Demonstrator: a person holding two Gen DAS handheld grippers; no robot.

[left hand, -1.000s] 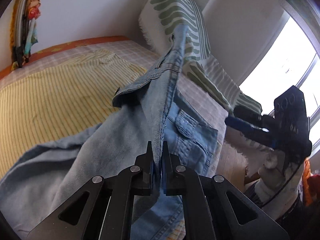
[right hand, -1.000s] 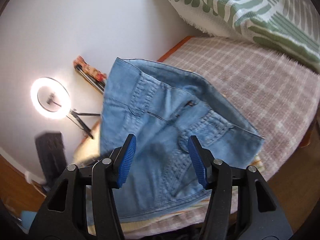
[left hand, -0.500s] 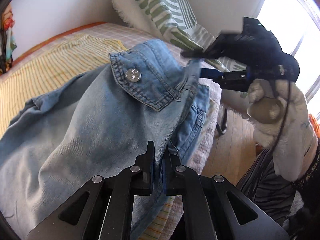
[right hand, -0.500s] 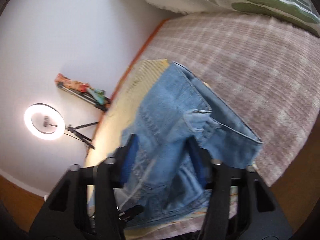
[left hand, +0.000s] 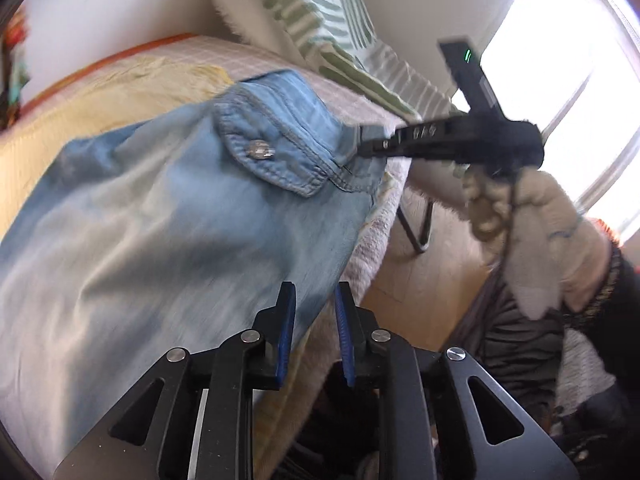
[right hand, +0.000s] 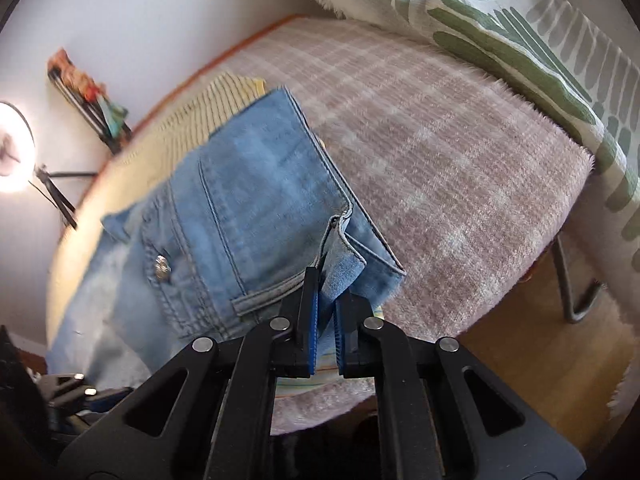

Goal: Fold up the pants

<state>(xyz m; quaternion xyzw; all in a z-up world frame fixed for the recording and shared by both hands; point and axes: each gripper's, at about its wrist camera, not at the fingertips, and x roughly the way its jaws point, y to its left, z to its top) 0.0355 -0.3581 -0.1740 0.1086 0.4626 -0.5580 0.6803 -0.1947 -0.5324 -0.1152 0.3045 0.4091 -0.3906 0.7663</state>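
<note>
Pale denim pants (right hand: 240,200) lie crumpled, waistband pinched in the right claw (right hand: 326,312); left claw (left hand: 316,320) just parted, denim between.

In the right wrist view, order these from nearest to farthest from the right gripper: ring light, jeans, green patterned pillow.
1. jeans, pinched at the waistband in the right gripper.
2. green patterned pillow, upper right, beyond the blanket.
3. ring light, far left by the wall.

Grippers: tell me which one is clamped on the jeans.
The right gripper, shut on the jeans at the waistband; the left gripper has just been opening.
</note>
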